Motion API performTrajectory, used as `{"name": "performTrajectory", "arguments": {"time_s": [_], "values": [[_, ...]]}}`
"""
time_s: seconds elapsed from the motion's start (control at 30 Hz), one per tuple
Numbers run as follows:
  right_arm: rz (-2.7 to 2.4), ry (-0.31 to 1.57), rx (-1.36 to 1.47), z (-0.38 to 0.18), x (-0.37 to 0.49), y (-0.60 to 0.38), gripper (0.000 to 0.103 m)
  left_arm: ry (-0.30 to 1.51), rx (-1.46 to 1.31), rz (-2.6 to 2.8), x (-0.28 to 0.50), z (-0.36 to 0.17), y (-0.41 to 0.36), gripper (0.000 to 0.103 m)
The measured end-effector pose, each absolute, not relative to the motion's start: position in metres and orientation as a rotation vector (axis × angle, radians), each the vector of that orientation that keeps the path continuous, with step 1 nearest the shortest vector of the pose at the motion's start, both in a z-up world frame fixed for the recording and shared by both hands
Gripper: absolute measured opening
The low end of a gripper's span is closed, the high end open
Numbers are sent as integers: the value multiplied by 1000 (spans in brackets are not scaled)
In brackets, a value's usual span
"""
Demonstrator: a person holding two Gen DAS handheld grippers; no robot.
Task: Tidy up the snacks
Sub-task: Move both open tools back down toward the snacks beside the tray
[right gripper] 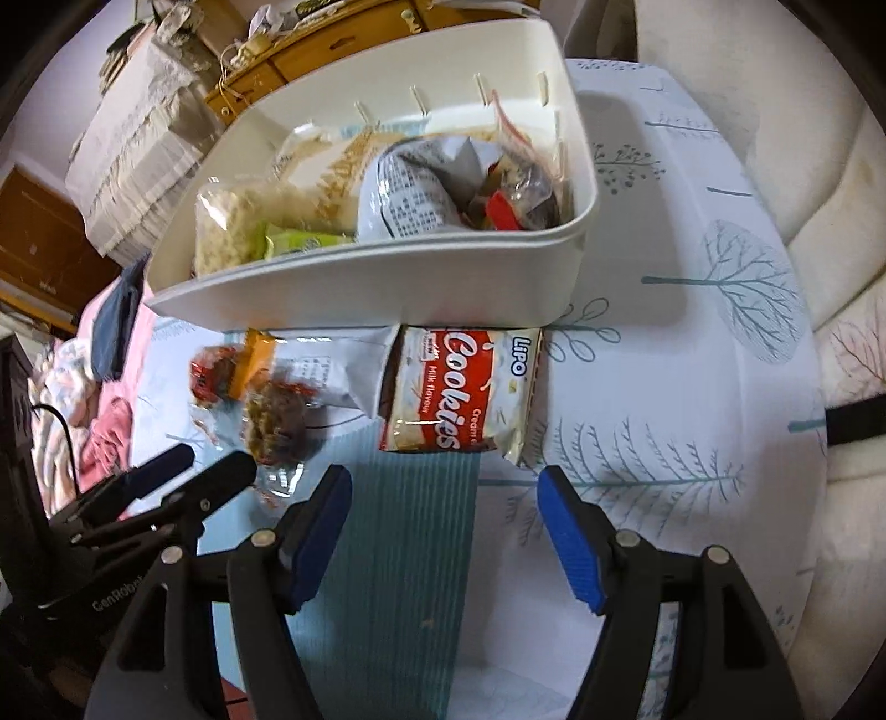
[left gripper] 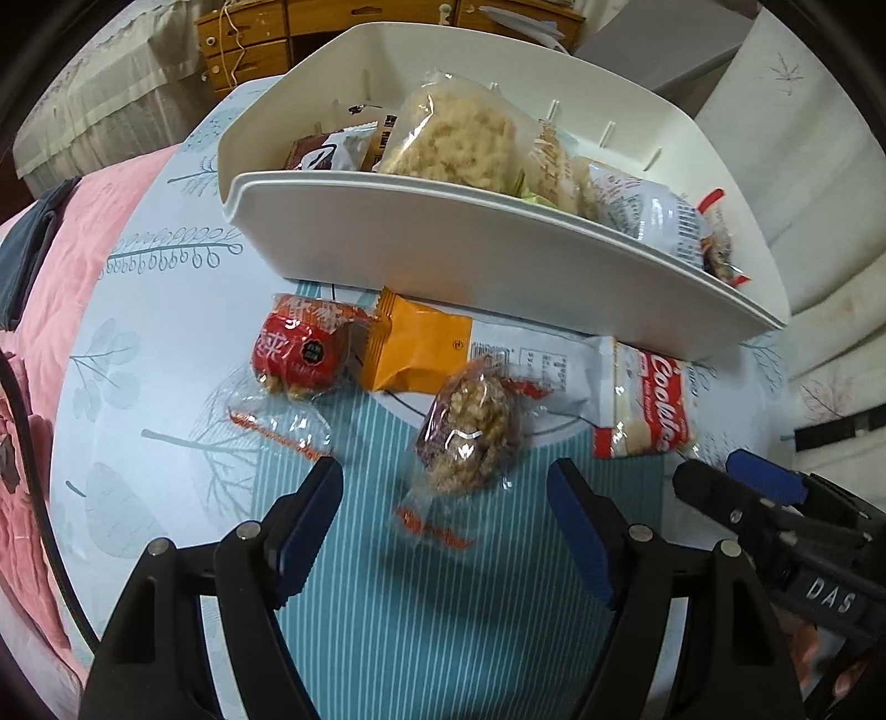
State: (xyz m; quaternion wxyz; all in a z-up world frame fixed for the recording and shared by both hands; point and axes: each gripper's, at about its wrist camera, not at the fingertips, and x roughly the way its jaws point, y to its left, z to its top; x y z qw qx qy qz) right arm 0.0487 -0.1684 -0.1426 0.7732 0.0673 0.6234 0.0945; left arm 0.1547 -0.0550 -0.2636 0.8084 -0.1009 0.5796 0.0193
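Note:
A white bin (left gripper: 498, 260) (right gripper: 387, 288) holds several snack packs. Loose snacks lie in front of it on the table: a red pack (left gripper: 302, 349), an orange pack (left gripper: 415, 349), a white pack (left gripper: 531, 365), a clear-wrapped nut ball (left gripper: 470, 426) (right gripper: 274, 421) and a red-and-white Cookies pack (left gripper: 648, 404) (right gripper: 462, 399). My left gripper (left gripper: 446, 498) is open and empty, just short of the nut ball. My right gripper (right gripper: 446, 498) is open and empty, just short of the Cookies pack. The right gripper also shows at the right edge of the left wrist view (left gripper: 731, 482).
The table wears a pale cloth with a tree print and a teal striped patch (left gripper: 415, 609). A pink bed (left gripper: 33, 332) lies to the left, a wooden dresser (left gripper: 249, 44) behind the bin, and a cream sofa (right gripper: 830, 221) to the right.

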Motion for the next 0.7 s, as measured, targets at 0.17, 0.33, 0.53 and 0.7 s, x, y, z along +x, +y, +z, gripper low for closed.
{"name": "performTrajectory", "arguments": {"time_s": [0.17, 0.33, 0.53, 0.7], "values": [[192, 1332, 82, -155, 57, -163, 70, 1229, -211, 64, 163, -274, -62, 75], [191, 1323, 52, -167, 65, -160, 71, 1230, -181, 94, 170, -283, -69, 75], [189, 1314, 28, -174, 79, -154, 71, 1239, -178, 108, 178, -292, -73, 70], [194, 1299, 5, -178, 84, -154, 72, 1237, -194, 101, 179, -297, -75, 57]]}}
